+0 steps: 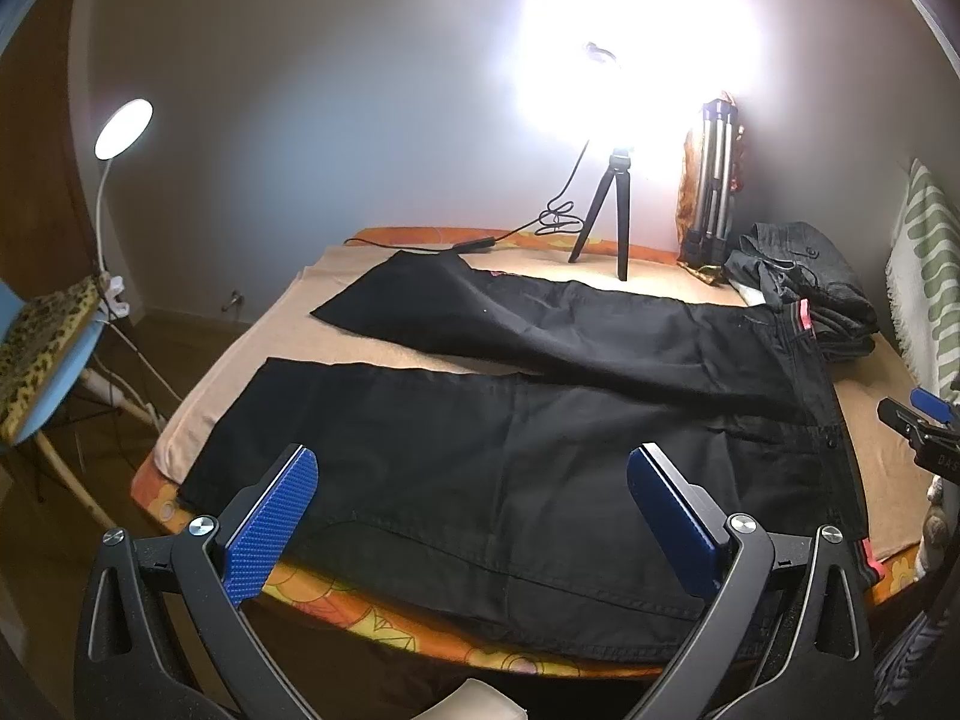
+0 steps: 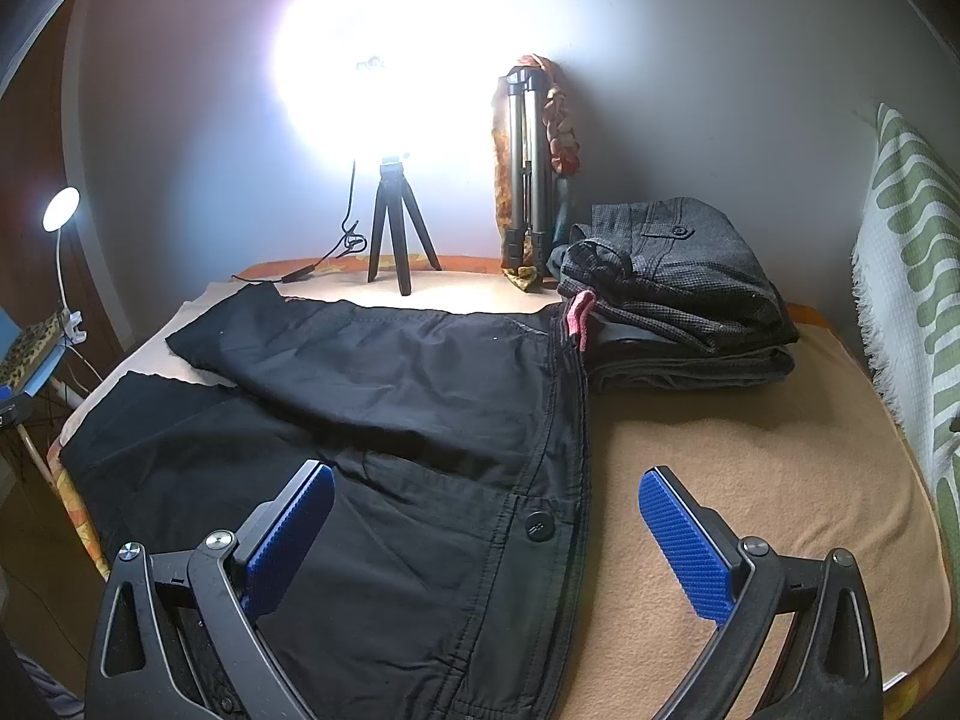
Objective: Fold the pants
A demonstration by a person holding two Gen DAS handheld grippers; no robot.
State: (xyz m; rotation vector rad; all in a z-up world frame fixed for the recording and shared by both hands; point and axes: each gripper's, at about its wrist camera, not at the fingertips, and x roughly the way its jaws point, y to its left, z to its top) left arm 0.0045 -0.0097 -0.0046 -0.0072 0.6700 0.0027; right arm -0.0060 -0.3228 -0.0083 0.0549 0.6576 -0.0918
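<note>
Black pants [image 1: 540, 450] lie spread flat on a tan blanket [image 1: 384, 348], legs apart and pointing left, waistband at the right. In the right wrist view the pants [image 2: 390, 420] show a button [image 2: 538, 527] near the waistband. My left gripper [image 1: 474, 480] is open and empty, above the near leg by the front edge. My right gripper [image 2: 486, 498] is open and empty, over the waistband at the near side. The right gripper also shows at the right edge of the left wrist view [image 1: 921, 420].
A stack of folded grey pants [image 2: 678, 300] sits at the back right. A bright lamp on a small tripod [image 2: 396, 228] and a folded tripod [image 2: 528, 180] stand at the back by the wall. A chair with a clip lamp [image 1: 54, 354] is at the left. A green-patterned cloth [image 2: 906, 276] hangs at the right.
</note>
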